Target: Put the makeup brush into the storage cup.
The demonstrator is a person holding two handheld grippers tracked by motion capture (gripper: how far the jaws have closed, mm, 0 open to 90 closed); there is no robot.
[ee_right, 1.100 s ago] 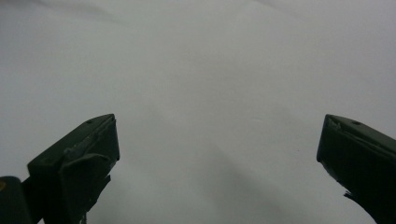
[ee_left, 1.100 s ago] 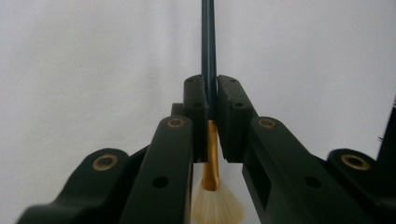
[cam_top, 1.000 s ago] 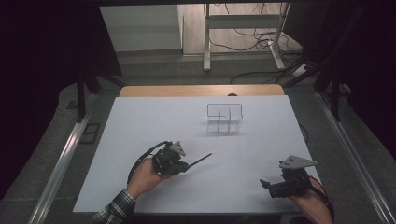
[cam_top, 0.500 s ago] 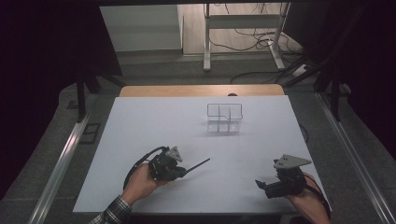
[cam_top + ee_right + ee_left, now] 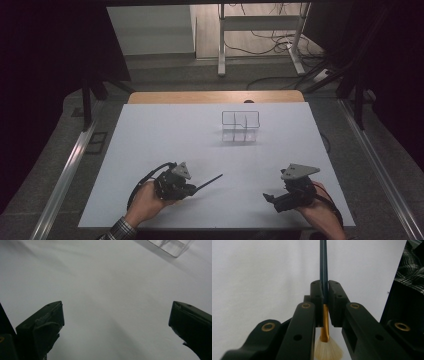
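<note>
Left tool (image 5: 192, 189), at seven o'clock on the white tabletop (image 5: 165, 130), is clamped on a paintbrush (image 5: 323, 270) at the junction of dark handle and gold ferrule; the handle points toward two o'clock. Right tool (image 5: 270, 199), at five o'clock, has its jaws wide apart with nothing between them. A clear divided organizer (image 5: 241, 126) stands at twelve o'clock, well apart from both.

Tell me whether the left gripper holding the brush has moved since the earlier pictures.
Yes. In the high view the left gripper, shut on the brush, has drawn back toward the table's near edge, farther from the clear organizer.
</note>
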